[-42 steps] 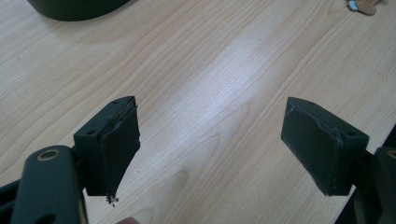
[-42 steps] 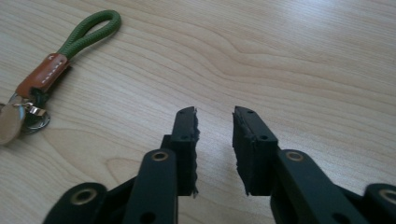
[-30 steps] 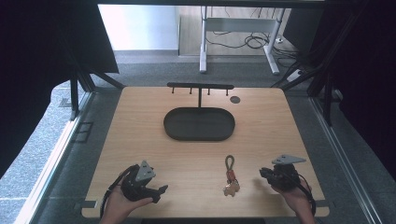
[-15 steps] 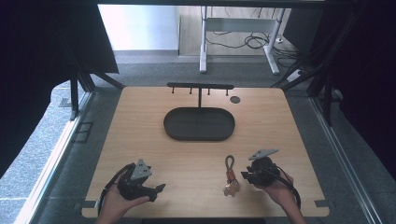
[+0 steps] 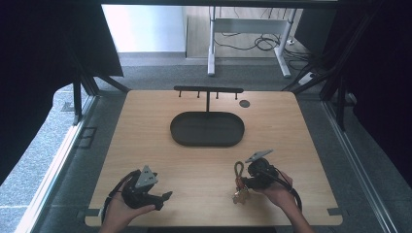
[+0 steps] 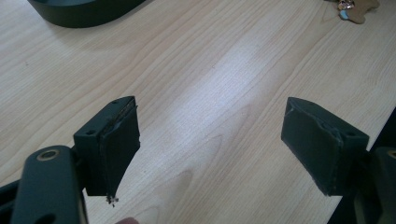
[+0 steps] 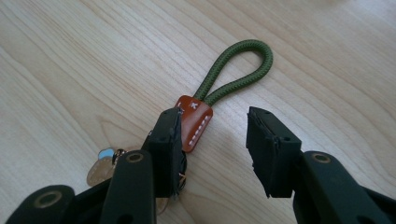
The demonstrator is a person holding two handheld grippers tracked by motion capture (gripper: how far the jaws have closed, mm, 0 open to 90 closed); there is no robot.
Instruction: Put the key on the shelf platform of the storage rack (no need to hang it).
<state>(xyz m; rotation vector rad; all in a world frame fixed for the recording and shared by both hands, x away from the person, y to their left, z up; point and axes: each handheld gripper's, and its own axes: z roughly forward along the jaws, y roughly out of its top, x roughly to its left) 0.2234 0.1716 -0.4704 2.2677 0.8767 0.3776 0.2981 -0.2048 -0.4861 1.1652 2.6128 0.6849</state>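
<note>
A keychain lies flat on the wooden table: a green cord loop, a brown leather tab with white stitching, and metal tags partly hidden under the left jaw. My right gripper is open just above it, with the left jaw at the tab's edge and the right jaw over bare wood. In the high view the keychain lies front right, with the right gripper against it. My left gripper stands open at the front left, and in its own view the left gripper has only bare table between its jaws.
A black oval tray sits at mid-table, with a black T-shaped hook rack behind it. A small dark disc lies at the back right. The tray's rim and the keychain tags appear far off in the left gripper view.
My right gripper has moved left from the table's right side onto the keychain. The left gripper has barely shifted.
</note>
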